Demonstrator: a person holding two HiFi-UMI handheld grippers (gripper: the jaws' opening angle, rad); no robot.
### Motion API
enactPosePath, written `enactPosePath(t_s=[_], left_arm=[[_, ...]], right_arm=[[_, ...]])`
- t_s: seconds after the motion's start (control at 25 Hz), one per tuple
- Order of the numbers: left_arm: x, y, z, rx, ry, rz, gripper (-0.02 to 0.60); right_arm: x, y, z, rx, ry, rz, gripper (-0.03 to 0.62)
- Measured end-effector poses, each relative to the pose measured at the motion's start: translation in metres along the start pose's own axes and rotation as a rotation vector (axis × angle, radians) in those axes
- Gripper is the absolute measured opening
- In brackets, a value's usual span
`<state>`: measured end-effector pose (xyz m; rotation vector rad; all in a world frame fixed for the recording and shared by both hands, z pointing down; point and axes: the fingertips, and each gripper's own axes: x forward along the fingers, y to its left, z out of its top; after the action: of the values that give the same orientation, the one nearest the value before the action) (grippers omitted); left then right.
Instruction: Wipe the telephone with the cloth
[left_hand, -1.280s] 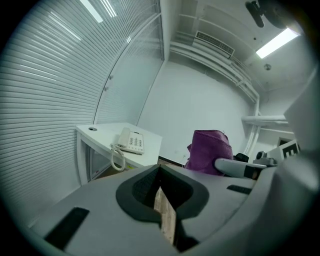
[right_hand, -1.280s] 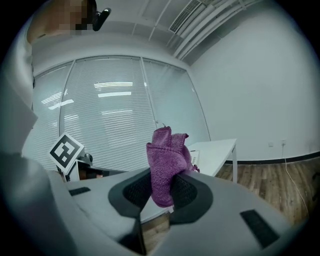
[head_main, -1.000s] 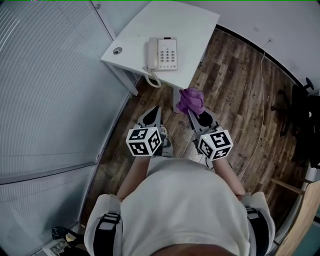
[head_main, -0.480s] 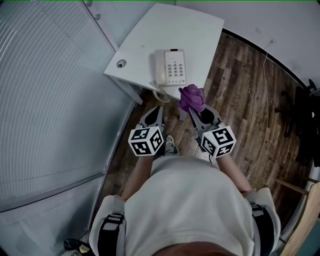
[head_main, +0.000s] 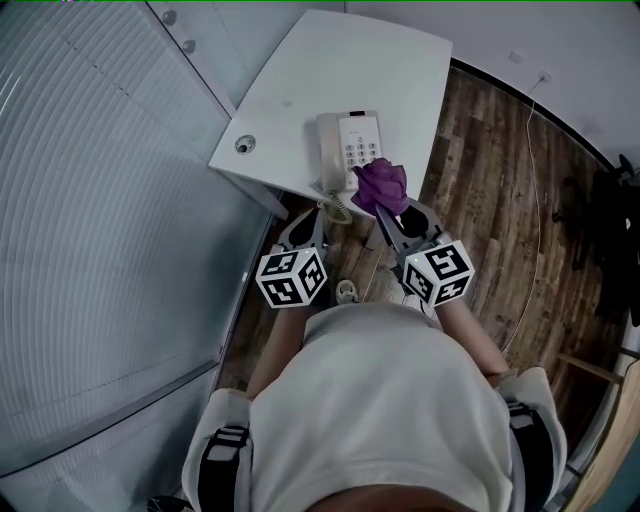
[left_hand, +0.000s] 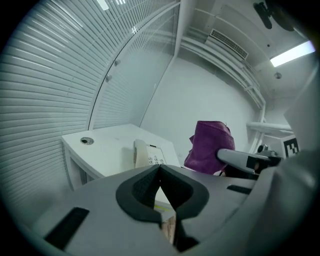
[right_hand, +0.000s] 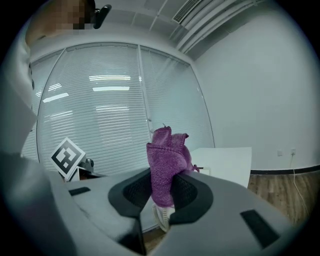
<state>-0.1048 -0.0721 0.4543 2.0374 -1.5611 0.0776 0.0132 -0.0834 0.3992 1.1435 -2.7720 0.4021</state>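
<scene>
No legible text, not even on the telephone (head_main: 350, 145) keypad.

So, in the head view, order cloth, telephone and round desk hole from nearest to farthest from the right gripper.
1. cloth: held in the right gripper.
2. telephone: just beyond, on the desk.
3. round hole: desk's left corner.

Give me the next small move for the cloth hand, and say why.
Probably ease the right gripper forward and down until the purple cloth meets the telephone. Its jaws are clamped on the cloth, which hangs by the phone's near corner, apparently not yet touching it.
</scene>
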Motion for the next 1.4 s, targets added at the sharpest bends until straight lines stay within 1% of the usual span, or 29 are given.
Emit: enactPosePath(t_s=[0.2,0.44,0.76,0.92,1.2,1.4], left_arm=[[0.015,0.018,0.011,0.002,0.009,-0.015,0.021],[0.028,0.036,0.021,0.006,0.027,-0.035,0.021],[0.037,0.047,0.023,0.0,0.052,-0.032,0.021],[0.043,0.051,0.022,-0.008,0.062,-0.014,0.021],[0.057,0.06,0.027,-0.047,0.039,0.056,0.021],[0.064,0.068,0.031,-0.065,0.033,0.086,0.021]], right_arm=[[0.028,-0.006,0.007,0.006,-0.009,-0.013,0.094],[0.056,-0.017,0.012,0.012,-0.019,-0.052,0.094],[0.082,-0.04,0.021,0.005,-0.014,-0.085,0.094],[0.1,-0.052,0.029,-0.015,-0.015,-0.068,0.094],[0.142,-0.071,0.041,-0.058,0.007,0.006,0.094],[0.179,-0.081,0.043,-0.088,0.026,0.041,0.094]])
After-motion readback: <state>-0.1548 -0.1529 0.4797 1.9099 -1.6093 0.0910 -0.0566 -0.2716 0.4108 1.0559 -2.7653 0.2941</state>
